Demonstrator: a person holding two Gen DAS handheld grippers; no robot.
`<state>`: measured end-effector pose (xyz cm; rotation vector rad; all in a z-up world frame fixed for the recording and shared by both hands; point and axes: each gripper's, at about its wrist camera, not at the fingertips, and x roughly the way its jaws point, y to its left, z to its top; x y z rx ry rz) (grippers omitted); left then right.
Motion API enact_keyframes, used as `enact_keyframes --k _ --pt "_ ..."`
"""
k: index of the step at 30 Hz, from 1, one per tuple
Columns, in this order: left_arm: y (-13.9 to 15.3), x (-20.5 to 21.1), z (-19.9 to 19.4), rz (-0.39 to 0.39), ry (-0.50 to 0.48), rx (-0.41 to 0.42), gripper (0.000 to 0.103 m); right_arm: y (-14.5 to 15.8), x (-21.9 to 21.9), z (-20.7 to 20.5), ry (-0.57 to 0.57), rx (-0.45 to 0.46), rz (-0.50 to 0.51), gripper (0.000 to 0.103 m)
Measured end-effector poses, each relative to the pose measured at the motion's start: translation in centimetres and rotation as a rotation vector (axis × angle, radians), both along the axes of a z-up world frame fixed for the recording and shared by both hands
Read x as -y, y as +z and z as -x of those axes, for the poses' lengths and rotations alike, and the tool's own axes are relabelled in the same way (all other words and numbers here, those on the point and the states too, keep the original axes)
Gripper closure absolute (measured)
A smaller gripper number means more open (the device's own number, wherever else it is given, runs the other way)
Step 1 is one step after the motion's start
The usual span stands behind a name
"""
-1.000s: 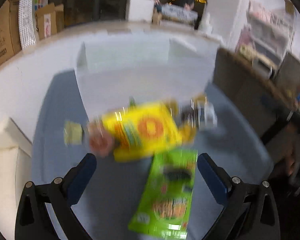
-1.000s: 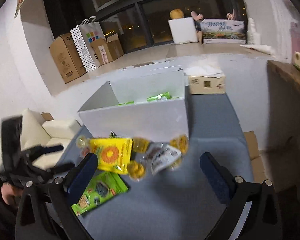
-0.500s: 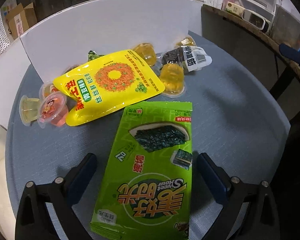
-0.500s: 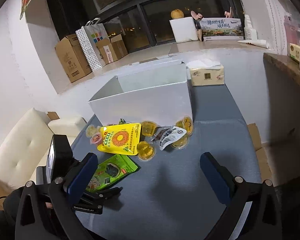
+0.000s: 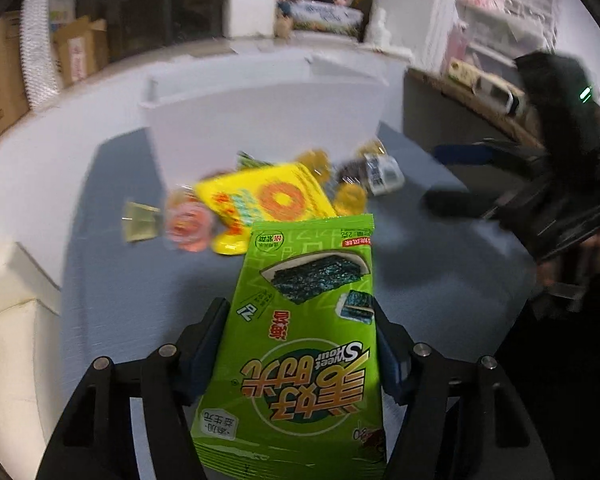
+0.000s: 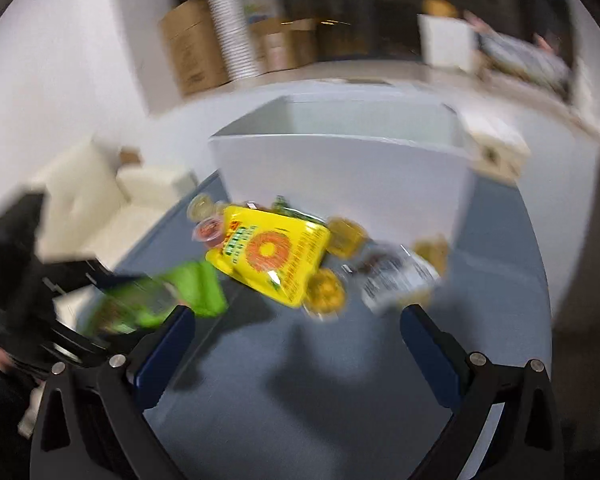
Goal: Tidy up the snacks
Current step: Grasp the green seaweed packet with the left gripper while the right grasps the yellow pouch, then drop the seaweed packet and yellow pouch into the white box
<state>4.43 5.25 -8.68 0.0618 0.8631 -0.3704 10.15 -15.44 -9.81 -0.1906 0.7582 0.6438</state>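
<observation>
Seaweed packet point(image 5: 300, 352), light and crinkly-soft, sits between my closing left tongs point(image 5: 300, 356); right tongs point(image 6: 296, 344) gape empty.

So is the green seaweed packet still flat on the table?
No: the green seaweed packet is lifted off the table, between the closing left tool's fingers.

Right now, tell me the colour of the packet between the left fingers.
Bright green seaweed packet, clearest in the left wrist view.
</observation>
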Motion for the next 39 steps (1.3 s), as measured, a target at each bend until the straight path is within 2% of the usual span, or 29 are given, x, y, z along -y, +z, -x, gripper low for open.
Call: enact_keyframes --k 3,8,14,17,28,29,32,34,39 --pt "1.2 -2.2 0.6 0.01 0.047 0.028 0.032 -0.7 -3.9 -1.3 0.09 0.057 0.087 0.0" --pt "1.0 -3.7 1.4 0.016 0.116 0.058 0.032 -2.5 -9.2 -4.5 0.147 0.042 0.195 0.0" --pt "1.0 -5.6 2.0 0.034 0.166 0.071 0.032 -5.0 -12.6 -4.7 0.256 0.071 0.341 0.0" --pt "1.0 -5.9 2.4 0.037 0.177 0.074 0.032 -6.7 -13.6 -5.1 0.27 0.091 0.435 0.0" --pt "0.7 -5.6 2.1 0.064 0.176 0.069 0.032 -6.8 -14.1 -7.5 0.239 0.029 0.395 0.0" --pt "0.7 -5.5 2.1 0.066 0.179 0.066 0.032 -6.8 -13.6 -7.9 0.239 0.022 0.384 0.002" --pt "0.6 -5.3 2.0 0.066 0.17 0.063 0.032 -6.4 -13.1 -7.3 0.239 0.028 0.368 0.019" --pt "0.5 -5.3 2.0 0.065 0.172 0.061 0.032 -6.2 -12.6 -6.9 0.226 0.034 0.373 0.035" --pt "0.3 -5.2 1.8 0.068 0.174 0.056 0.032 -5.8 -11.8 -6.7 0.225 0.035 0.348 0.051"
